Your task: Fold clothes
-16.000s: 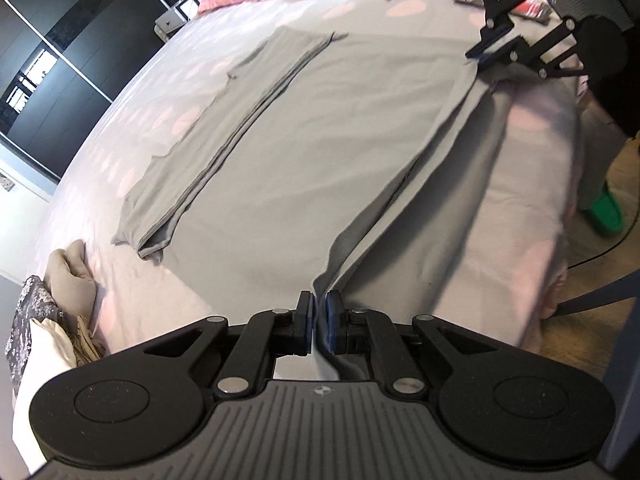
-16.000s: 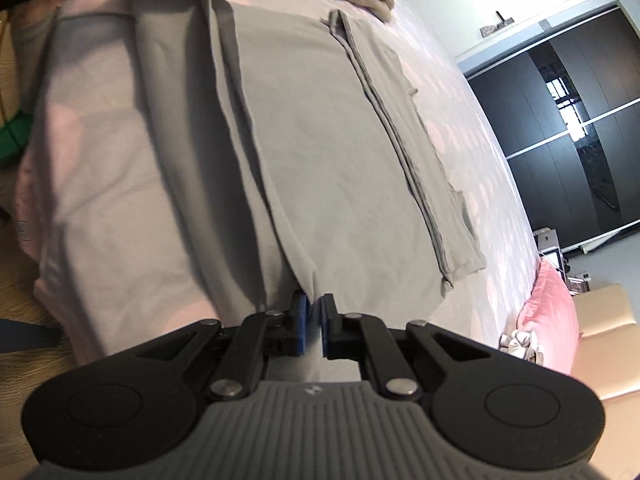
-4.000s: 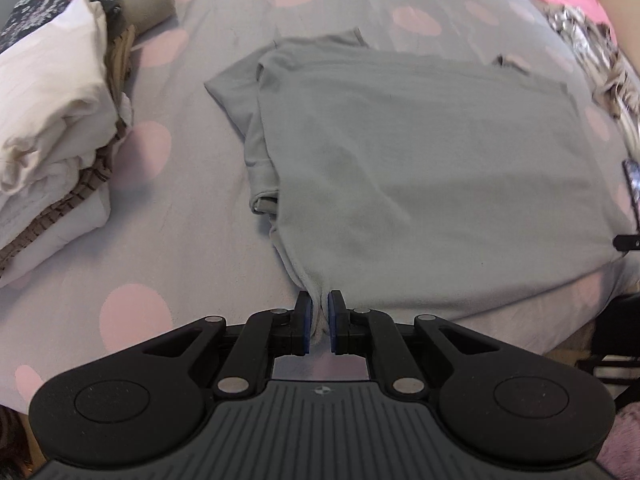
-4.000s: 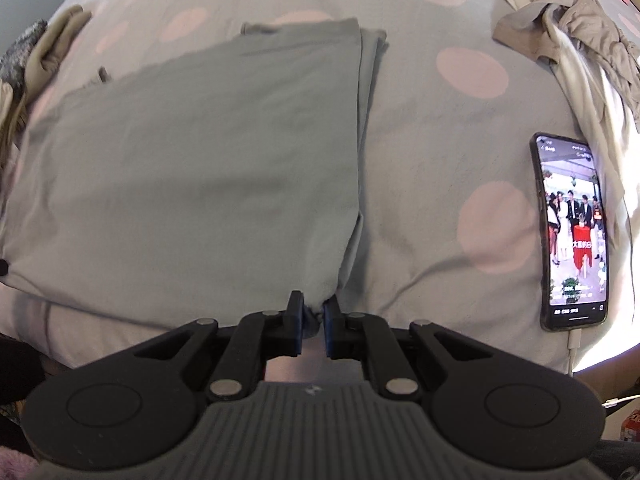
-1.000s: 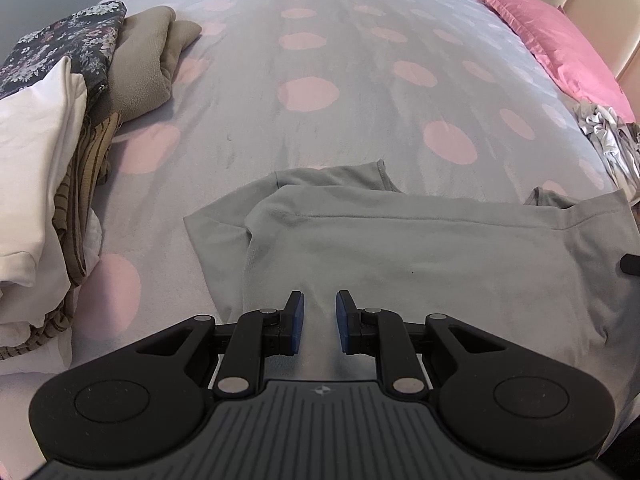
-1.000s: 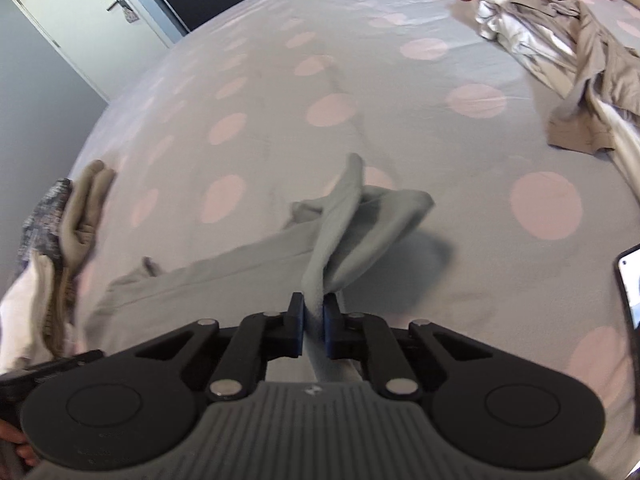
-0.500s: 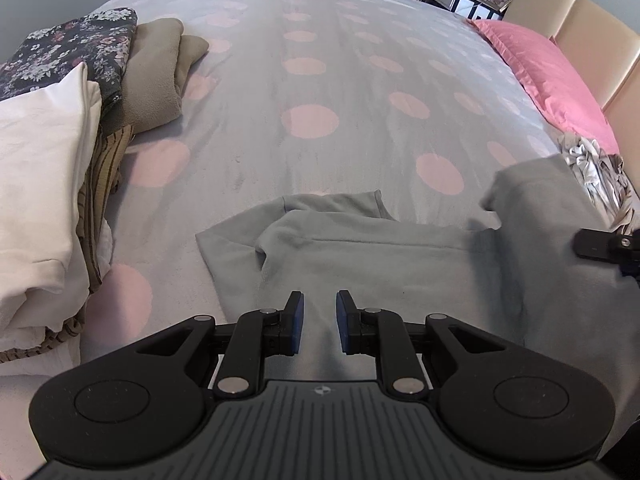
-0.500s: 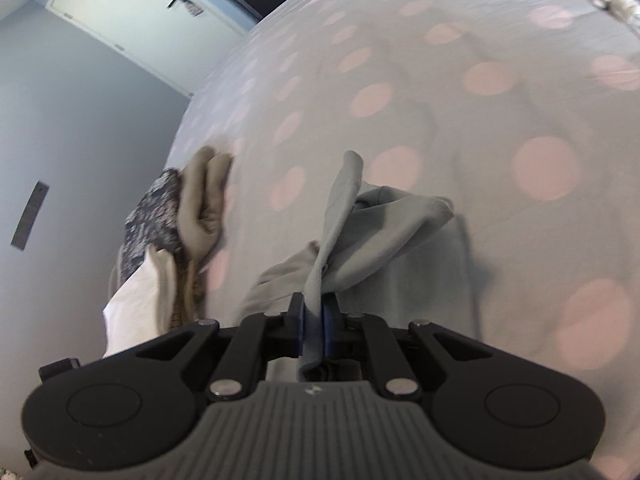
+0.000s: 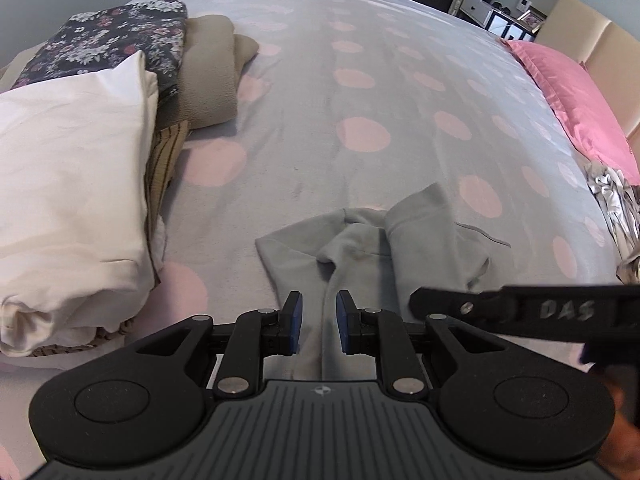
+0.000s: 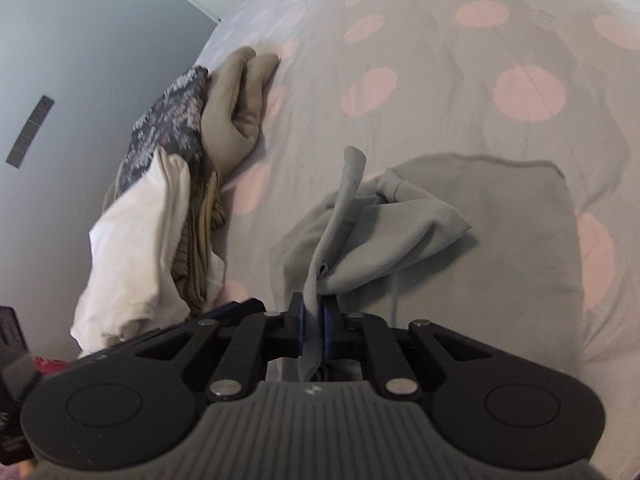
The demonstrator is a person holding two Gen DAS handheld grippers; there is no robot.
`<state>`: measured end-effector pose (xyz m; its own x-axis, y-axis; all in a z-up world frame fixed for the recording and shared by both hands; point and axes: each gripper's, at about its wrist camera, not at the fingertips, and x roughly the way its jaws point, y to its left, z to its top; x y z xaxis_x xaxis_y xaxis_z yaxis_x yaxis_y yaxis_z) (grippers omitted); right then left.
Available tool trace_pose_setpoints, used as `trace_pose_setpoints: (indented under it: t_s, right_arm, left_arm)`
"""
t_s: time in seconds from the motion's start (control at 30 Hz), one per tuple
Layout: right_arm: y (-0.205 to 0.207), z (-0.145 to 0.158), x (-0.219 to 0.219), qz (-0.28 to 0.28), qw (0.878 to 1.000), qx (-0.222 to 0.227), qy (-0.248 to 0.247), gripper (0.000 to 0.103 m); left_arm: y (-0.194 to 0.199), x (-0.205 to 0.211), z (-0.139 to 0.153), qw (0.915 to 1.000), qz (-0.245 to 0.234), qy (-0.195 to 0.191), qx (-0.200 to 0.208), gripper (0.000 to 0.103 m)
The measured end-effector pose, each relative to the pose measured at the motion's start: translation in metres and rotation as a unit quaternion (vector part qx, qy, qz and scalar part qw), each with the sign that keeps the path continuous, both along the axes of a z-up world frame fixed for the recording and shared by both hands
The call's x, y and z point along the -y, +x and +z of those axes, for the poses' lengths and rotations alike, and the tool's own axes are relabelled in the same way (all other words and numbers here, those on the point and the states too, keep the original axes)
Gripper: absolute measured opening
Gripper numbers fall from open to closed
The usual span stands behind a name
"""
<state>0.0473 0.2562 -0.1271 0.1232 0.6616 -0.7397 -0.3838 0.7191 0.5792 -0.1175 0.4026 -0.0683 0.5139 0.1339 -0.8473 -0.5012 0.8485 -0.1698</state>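
1. The grey t-shirt [image 9: 404, 248] lies on the bed sheet [image 9: 360, 80] — grey with pink dots — near the front edge, just right of the stack of folded clothes [image 9: 72, 184].
2. It is soft, plain pale grey, with a stitched hem on the raised flap. Part of it lies flat; the right-hand part is lifted and doubled over toward the left, bunching into loose folds.
3. The right gripper [image 10: 314, 330] has its blue pads pressed together on a gathered edge of the shirt; cloth stands up from the jaws and drapes away to the right.
4. The left gripper [image 9: 318, 322] hangs over the shirt's near edge with its pads apart. A fold of grey cloth runs under the gap, but nothing is pinched.
5. Counts — one grey shirt being worked; one stack with four kinds of fabric visible: white, brown striped, tan, and dark floral.
6. One pink pillow [image 9: 576, 96] lies at the far right of the bed, and one crumpled heap of unfolded clothes [image 9: 616, 208] sits below it at the right edge.
7. Two grippers are in view.
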Motion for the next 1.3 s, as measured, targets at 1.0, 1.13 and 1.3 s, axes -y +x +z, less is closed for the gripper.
trace_pose_setpoints:
  t_s: [1.0, 1.13, 1.3]
  right_arm:
    - [-0.083, 0.0, 0.089, 0.052, 0.99, 0.123, -0.051, 0.016]
    - [-0.106, 0.004, 0.068, 0.103, 0.984, 0.14, -0.03, 0.016]
    - [-0.127, -0.003, 0.048, 0.162, 0.977, 0.134, -0.034, 0.016]
  left_arm:
    - [0.015, 0.064, 0.018, 0.9913, -0.127, 0.002, 0.033, 0.016]
    - [0.012, 0.062, 0.015, 0.9911, -0.133, -0.008, -0.002, 0.016]
    - [-0.002, 0.049, 0.008, 0.9929, -0.114, -0.013, -0.029, 0.016]
